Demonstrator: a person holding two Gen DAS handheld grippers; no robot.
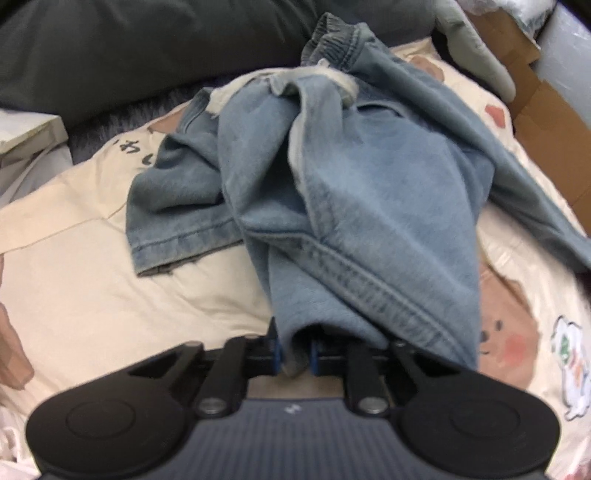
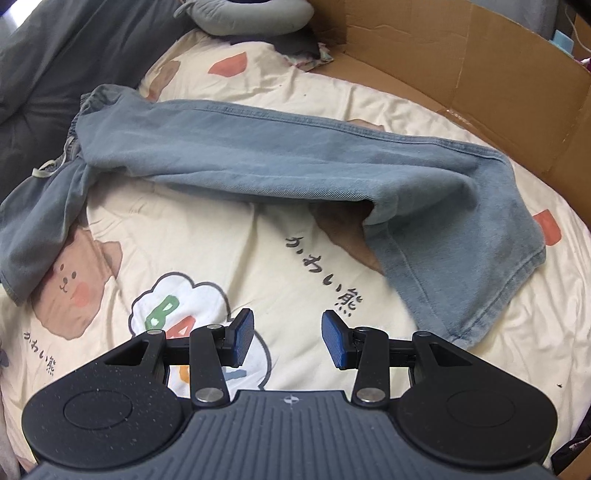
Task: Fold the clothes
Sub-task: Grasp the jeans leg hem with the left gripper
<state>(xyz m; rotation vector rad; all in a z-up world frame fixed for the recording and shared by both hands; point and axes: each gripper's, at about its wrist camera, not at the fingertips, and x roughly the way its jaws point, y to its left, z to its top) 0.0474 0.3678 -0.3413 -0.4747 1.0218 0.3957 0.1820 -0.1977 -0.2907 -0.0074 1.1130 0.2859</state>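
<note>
A pair of light blue jeans (image 1: 332, 192) lies on a cream bedsheet with bear prints (image 1: 110, 280). My left gripper (image 1: 295, 356) is shut on a bunched part of the jeans, which drape up and away from the jaws; a white drawstring (image 1: 343, 83) shows near the elastic waistband. In the right wrist view the jeans (image 2: 295, 155) stretch across the sheet (image 2: 184, 229), one leg bent down to the right with its hem (image 2: 491, 306) flat. My right gripper (image 2: 288, 339) is open and empty above the sheet, left of that hem.
A dark grey quilt (image 1: 129, 48) lies at the back left. A cardboard wall (image 2: 480, 74) borders the bed on the right. A grey neck pillow (image 2: 251, 14) sits at the far end. A white box (image 1: 26, 129) is at the left.
</note>
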